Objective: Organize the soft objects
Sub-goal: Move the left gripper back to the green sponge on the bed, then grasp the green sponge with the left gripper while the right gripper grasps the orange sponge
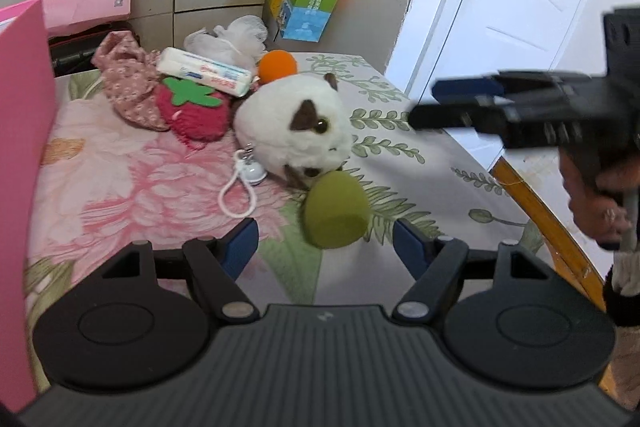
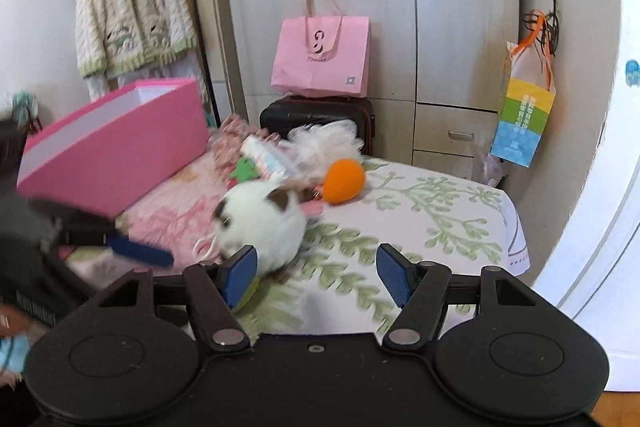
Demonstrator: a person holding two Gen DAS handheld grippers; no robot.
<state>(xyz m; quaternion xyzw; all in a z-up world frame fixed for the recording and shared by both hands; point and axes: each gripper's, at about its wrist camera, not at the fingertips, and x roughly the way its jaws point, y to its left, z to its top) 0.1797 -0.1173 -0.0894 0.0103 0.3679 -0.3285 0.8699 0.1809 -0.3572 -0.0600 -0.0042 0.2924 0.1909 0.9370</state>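
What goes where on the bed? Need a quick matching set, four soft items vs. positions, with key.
Things:
1. green sponge
2. orange ball
3. strawberry plush
4. white plush animal

Places:
A. behind the white plush, by the mesh pouf
B. just ahead of the left tongs, nearest them
C. left of the white plush, under the wipes pack
D. mid-bed, its face touching the green sponge

Pairs: 1-B, 2-A, 3-C, 4-D
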